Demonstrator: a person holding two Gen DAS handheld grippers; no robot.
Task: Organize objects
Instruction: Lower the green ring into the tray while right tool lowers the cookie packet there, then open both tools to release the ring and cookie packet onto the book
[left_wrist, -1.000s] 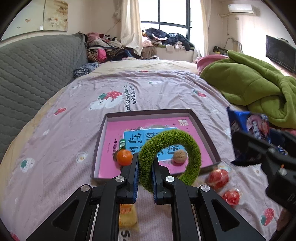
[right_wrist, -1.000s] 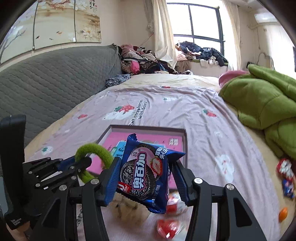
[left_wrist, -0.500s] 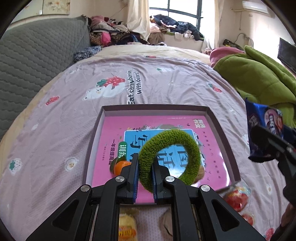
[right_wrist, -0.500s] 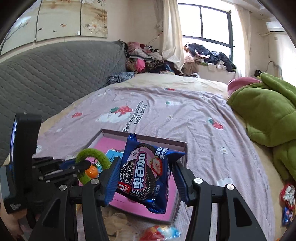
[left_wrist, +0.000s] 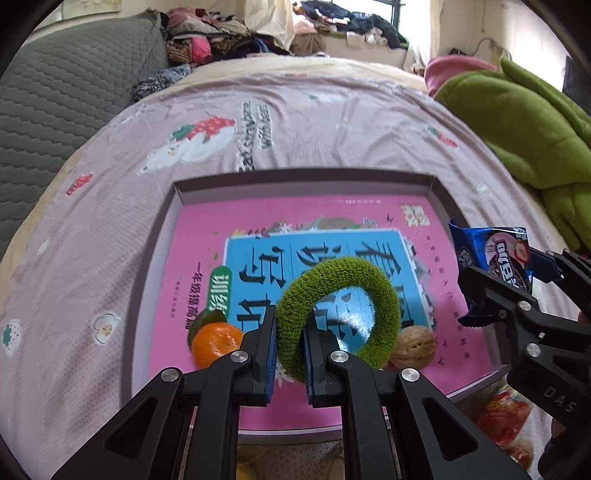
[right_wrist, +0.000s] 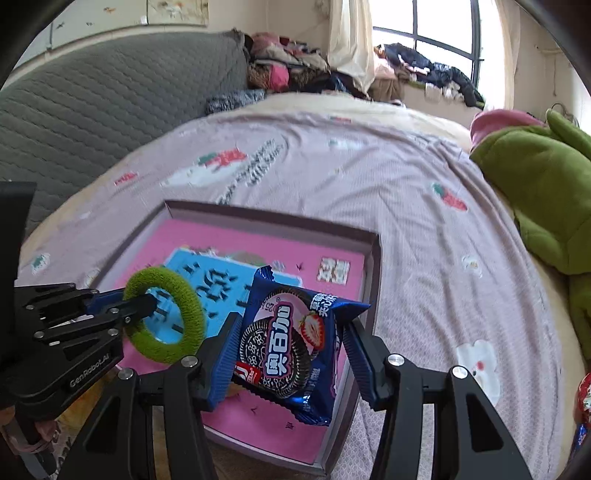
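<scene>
The left tongs (left_wrist: 290, 350) are clamped nearly shut on a green ring (left_wrist: 338, 314), holding it upright above the tray (left_wrist: 155, 258), which lies on the bed (left_wrist: 295, 122). In the tray a pink book (left_wrist: 207, 236) lies flat, with an orange (left_wrist: 216, 341) and a walnut (left_wrist: 412, 347) on it, either side of the ring. The right tongs (right_wrist: 286, 350) stand about half open, gripping a blue biscuit packet (right_wrist: 291, 339) by its sides over the tray's right part. Red sweets (left_wrist: 504, 417) lie on the bed just outside the tray.
</scene>
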